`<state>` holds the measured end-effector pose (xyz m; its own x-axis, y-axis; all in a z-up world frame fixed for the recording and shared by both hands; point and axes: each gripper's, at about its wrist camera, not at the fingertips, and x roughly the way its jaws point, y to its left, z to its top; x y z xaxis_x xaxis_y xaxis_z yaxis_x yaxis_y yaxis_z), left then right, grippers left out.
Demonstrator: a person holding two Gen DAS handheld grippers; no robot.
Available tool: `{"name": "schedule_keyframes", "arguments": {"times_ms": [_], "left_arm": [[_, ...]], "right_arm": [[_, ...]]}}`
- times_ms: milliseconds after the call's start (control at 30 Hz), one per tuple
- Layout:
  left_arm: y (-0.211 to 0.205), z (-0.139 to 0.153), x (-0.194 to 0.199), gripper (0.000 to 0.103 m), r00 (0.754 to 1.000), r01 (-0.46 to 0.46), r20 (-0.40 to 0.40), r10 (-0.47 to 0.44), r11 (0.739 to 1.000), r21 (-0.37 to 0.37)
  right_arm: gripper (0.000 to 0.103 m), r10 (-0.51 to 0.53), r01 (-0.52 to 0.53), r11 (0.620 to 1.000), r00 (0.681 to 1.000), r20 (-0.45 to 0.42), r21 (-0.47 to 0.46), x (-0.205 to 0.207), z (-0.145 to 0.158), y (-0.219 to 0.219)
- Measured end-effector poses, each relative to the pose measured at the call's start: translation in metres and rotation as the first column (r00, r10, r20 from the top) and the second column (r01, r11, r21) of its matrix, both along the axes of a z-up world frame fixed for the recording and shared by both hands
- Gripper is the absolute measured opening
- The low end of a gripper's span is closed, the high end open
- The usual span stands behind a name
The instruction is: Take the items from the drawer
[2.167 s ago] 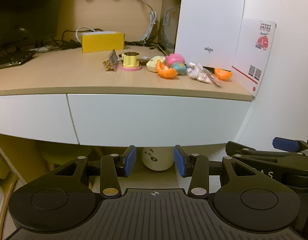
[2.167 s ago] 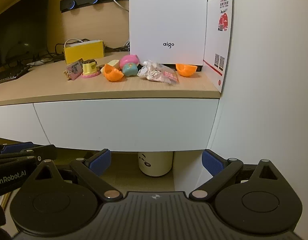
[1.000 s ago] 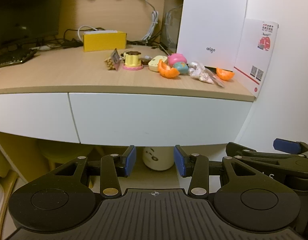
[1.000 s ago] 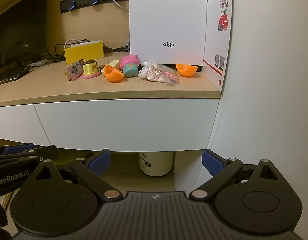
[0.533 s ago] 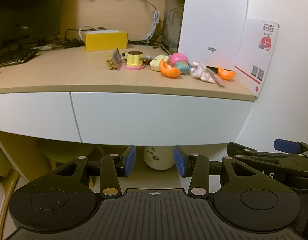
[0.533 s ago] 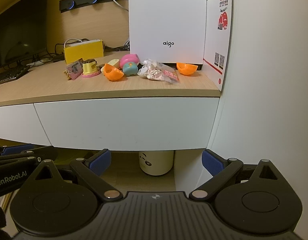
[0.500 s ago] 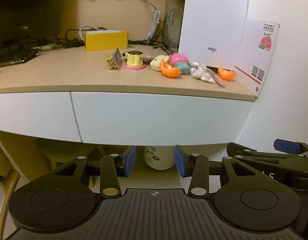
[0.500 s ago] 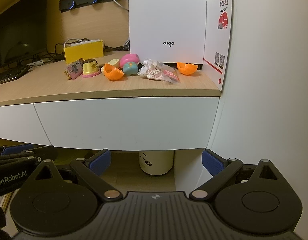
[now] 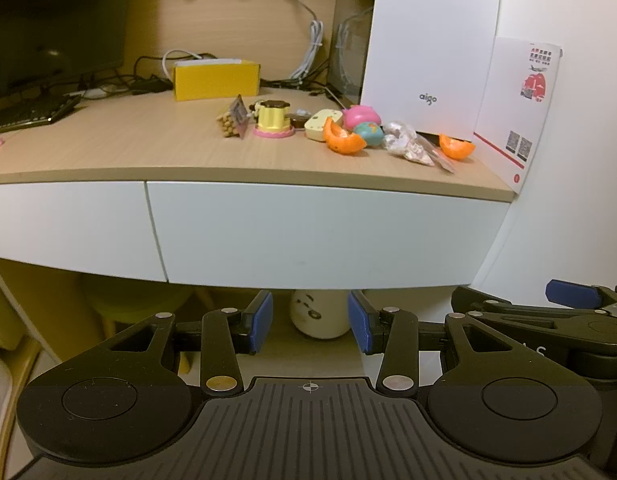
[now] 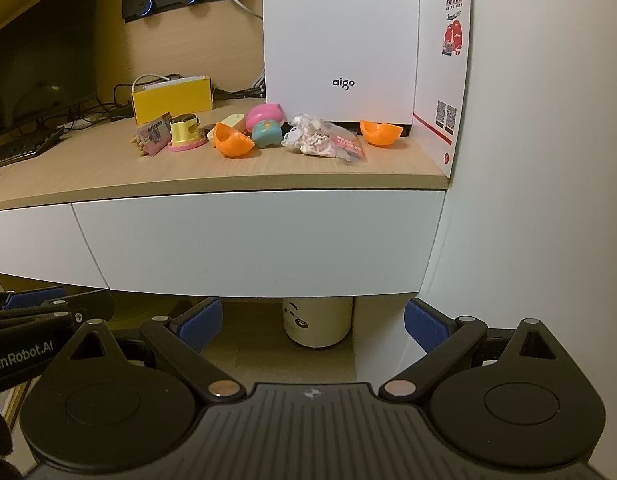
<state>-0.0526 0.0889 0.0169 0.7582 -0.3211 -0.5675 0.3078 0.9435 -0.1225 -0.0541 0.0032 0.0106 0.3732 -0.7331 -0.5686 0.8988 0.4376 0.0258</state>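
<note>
A white drawer front [image 9: 316,232] [image 10: 252,244] sits closed under the wooden desktop [image 9: 128,148] [image 10: 88,172]. Small items lie in a row on the desktop: a snack packet [image 9: 233,120], a yellow pudding toy [image 9: 273,119], orange shell halves [image 9: 342,140] [image 10: 231,140] [image 10: 379,132], a pink and teal toy [image 10: 265,125] and a clear plastic bag [image 9: 410,148] [image 10: 322,142]. My left gripper [image 9: 310,326] hangs below the drawer's lower edge, open, with nothing between its blue pads. My right gripper [image 10: 312,324] is open wider, also empty, just to the right of the left one.
A cream canister with a face [image 9: 318,314] [image 10: 317,320] stands on the floor under the desk. A white aigo box [image 10: 340,40] and a leaflet [image 10: 444,76] stand at the back right by the white wall [image 10: 540,160]. A yellow box [image 9: 215,79], cables and a keyboard [image 9: 28,114] are further left.
The view from the left gripper has drifted slightly: the desk sits a little more to the right. Both grippers stay open and empty.
</note>
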Motion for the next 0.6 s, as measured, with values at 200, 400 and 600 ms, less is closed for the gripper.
{"name": "schedule_keyframes", "arguments": {"times_ms": [200,400,600], "left_arm": [[0.0011,-0.0006,-0.0001,0.045,1.000,-0.001,-0.001,0.001,1.000,0.000],[0.0024,-0.0010,0.0000,0.045,1.000,0.001,-0.002,-0.001,1.000,0.000],[0.0026,-0.0013,0.0001,0.045,1.000,-0.002,-0.001,0.002,1.000,0.000]], "right_arm": [[0.098,-0.001,0.001,1.000,1.000,-0.001,0.000,0.0004,-0.0002,-0.0001],[0.098,-0.001,0.001,1.000,1.000,-0.002,0.006,0.0009,-0.0017,0.0000],[0.098,-0.004,0.004,1.000,1.000,0.000,0.007,0.0014,-0.0020,0.0010]]}}
